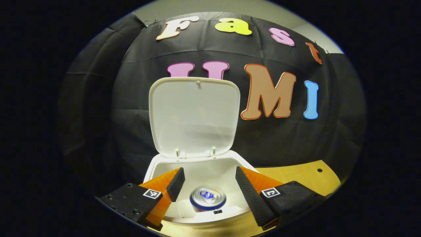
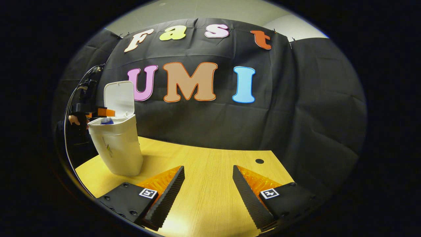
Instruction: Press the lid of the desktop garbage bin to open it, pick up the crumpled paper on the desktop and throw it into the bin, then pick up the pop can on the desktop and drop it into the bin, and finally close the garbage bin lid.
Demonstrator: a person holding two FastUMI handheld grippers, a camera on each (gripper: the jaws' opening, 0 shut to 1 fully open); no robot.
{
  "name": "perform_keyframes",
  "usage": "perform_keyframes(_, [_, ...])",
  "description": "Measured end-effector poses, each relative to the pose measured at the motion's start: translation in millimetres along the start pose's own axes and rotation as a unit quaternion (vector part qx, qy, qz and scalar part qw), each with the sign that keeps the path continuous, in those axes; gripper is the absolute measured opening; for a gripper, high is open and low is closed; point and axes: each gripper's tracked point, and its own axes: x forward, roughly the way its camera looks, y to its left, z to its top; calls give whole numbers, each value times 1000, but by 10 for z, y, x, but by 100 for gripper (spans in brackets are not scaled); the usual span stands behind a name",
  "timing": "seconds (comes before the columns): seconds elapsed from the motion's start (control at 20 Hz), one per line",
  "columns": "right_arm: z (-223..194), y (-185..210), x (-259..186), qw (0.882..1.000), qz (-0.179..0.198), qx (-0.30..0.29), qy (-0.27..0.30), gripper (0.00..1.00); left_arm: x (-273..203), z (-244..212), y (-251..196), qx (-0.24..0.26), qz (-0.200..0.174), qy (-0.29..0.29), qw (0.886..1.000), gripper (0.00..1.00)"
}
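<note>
Your widest surface is the desktop (image 2: pixel 210 177), a pale wood-grain top with a small round hole near its far edge, and everything else sits relative to the garbage bin (image 2: pixel 115 148) standing on its left part. The bin is a smooth white plastic tub with rounded corners that tapers toward its base; a faint mark on its side is too small to make out. Its lid (image 1: pixel 194 117), a rounded rectangular shell hinged at the back rim, stands upright and open behind the mouth. Inside the bin, just below the rim, the pop can (image 1: pixel 208 198) shows its silver top and blue side; it is blurred, and you cannot tell whether it rests on anything. A pale shape beside the can within the bin is too indistinct to name. Your left gripper (image 1: pixel 209 191) hangs directly over the bin's mouth with its ribbed, wedge-shaped fingers spread wide, the can between them but touching neither. In the right gripper view that same gripper appears at the bin's rim, partly cut off by the bin. Your right gripper (image 2: pixel 208 189) is well to the right of the bin, low over the bare desktop, its ribbed fingers apart and holding nothing.
</note>
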Motion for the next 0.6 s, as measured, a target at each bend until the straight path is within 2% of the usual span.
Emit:
perform_keyframes(0.05, [2,-4,6,1000,0,2,0,94,-16,66,-8,5,0,-8,1000,96])
perform_keyframes(0.25, [-6,5,15,1000,3,6,0,98,-102,483,-15,21,5,-49,999,93])
perform_keyframes(0.6, [-60,-46,30,1000,5,14,-1,98,-66,1471,29,-12,1,-104,995,93])
